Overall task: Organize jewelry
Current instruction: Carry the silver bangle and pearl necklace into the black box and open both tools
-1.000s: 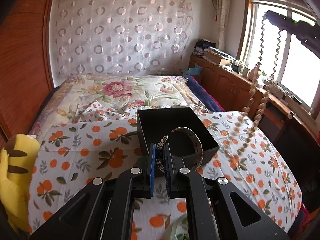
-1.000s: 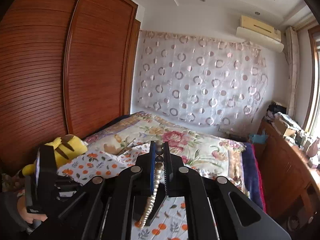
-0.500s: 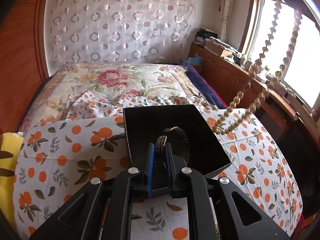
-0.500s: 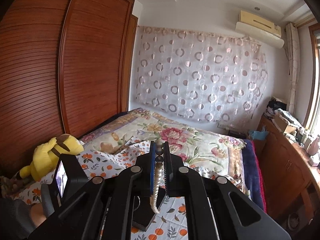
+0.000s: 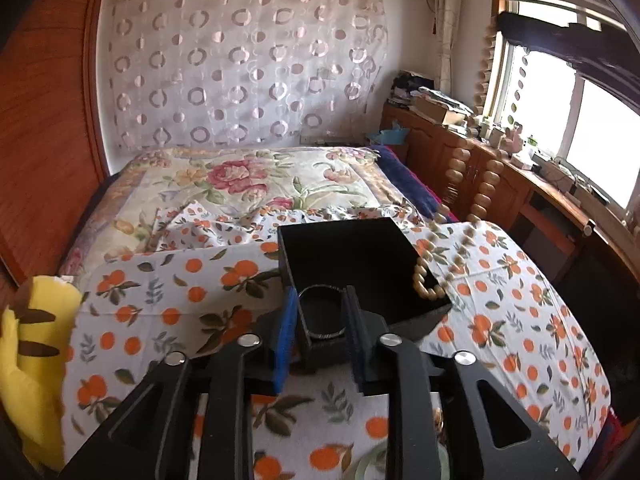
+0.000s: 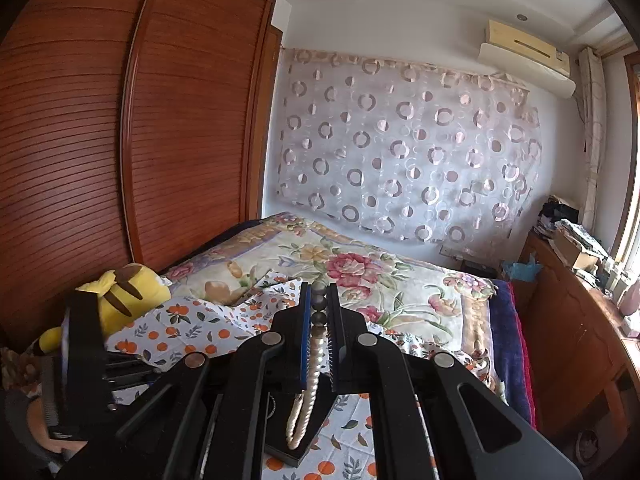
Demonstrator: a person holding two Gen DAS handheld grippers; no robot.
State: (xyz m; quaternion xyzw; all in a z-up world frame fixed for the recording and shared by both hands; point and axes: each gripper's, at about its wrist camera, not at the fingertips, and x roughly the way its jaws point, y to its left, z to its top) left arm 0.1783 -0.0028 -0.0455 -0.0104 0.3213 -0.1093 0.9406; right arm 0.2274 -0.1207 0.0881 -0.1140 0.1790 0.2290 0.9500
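Necklace vertical, loop end down

Ahead of the left tongs: a black box on a white cloth printed with oranges and green leaves — cream beads drape its right corner. Farther left, a yellow plush, brown-striped.

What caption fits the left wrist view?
Open left gripper over a bangle lying in the black box, bead necklace dangling in at right.
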